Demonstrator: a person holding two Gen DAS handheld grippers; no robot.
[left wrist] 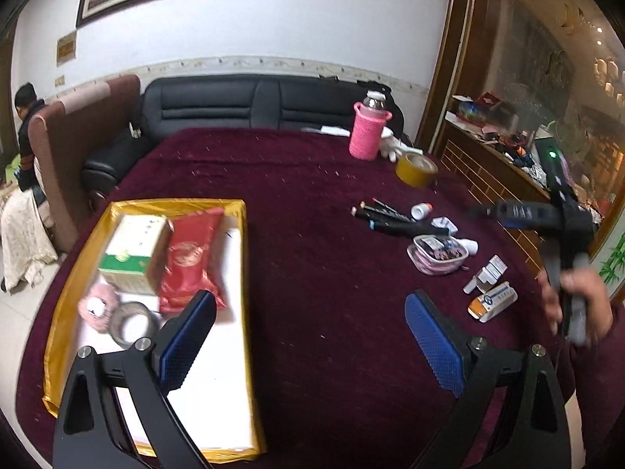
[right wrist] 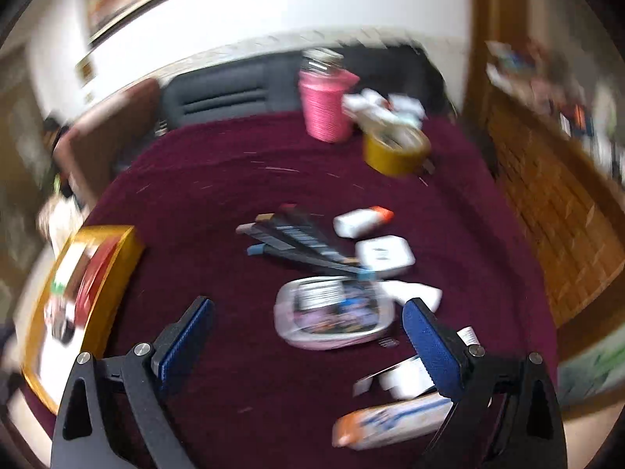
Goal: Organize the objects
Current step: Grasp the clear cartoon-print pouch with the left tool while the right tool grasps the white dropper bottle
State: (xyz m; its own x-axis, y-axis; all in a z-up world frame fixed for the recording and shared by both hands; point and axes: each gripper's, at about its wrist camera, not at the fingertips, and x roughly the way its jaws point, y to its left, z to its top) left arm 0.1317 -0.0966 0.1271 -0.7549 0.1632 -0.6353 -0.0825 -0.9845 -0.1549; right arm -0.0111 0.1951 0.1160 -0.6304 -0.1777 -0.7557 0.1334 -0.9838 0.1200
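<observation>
Your left gripper (left wrist: 312,336) hangs wide and empty above the maroon tabletop (left wrist: 304,211), one finger over the gold-rimmed tray (left wrist: 54,336) at the tabletop's left edge. In the tray lie a green-and-white box (left wrist: 134,250), a red packet (left wrist: 191,258), a pink scrunchie (left wrist: 95,308) and a tape ring (left wrist: 131,322). Your right gripper (right wrist: 308,346) is also spread wide with nothing between its fingers, over the loose pile near the right edge: markers (right wrist: 297,240), a clear pouch (right wrist: 332,312), a small white bottle (right wrist: 361,221) and an orange-and-white box (right wrist: 390,422).
</observation>
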